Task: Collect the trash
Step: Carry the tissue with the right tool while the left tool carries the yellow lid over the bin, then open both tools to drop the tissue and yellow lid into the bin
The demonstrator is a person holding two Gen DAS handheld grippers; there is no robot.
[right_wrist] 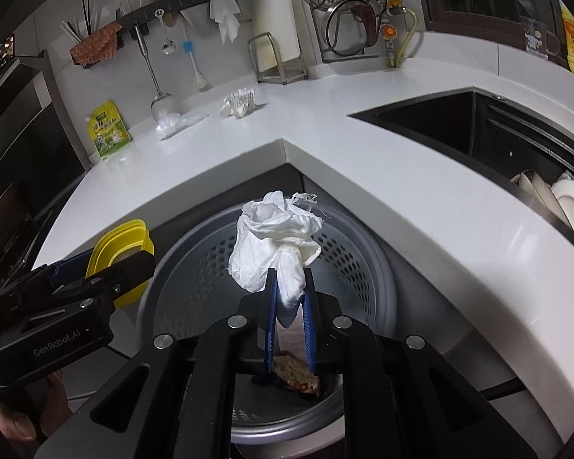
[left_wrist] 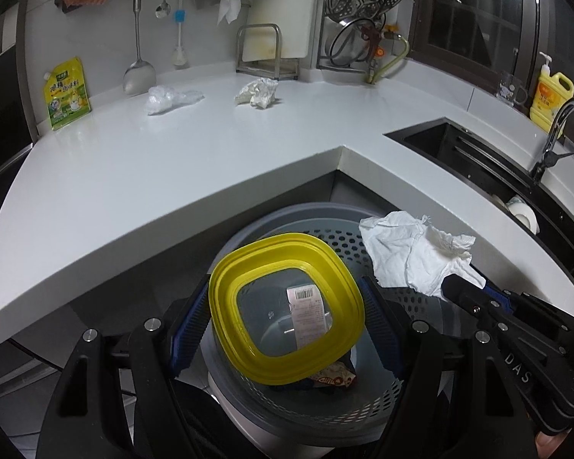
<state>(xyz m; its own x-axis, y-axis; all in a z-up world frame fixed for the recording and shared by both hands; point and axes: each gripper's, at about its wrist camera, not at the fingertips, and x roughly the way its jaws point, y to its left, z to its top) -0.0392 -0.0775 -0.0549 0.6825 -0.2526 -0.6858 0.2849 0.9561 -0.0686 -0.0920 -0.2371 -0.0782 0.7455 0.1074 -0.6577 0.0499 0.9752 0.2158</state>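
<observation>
My left gripper (left_wrist: 287, 306) is shut on a yellow-rimmed clear plastic container (left_wrist: 283, 267), held over the grey perforated trash bin (left_wrist: 348, 244). My right gripper (right_wrist: 290, 279) is shut on a crumpled white tissue (right_wrist: 275, 229), held over the same bin (right_wrist: 195, 279). The tissue also shows in the left wrist view (left_wrist: 413, 252), and the container in the right wrist view (right_wrist: 122, 244). A wrapper (right_wrist: 294, 375) and a receipt lie inside the bin. On the white counter (left_wrist: 172, 160), a crumpled paper ball (left_wrist: 258, 91) and a clear plastic wad (left_wrist: 168, 99) remain.
A yellow-green pouch (left_wrist: 67, 93) leans on the wall at the left. A ladle (left_wrist: 137, 72), brush and cutting board rack (left_wrist: 266, 53) stand at the back. A black sink (left_wrist: 478, 160) with plates and a yellow soap bottle (left_wrist: 549, 97) lie to the right.
</observation>
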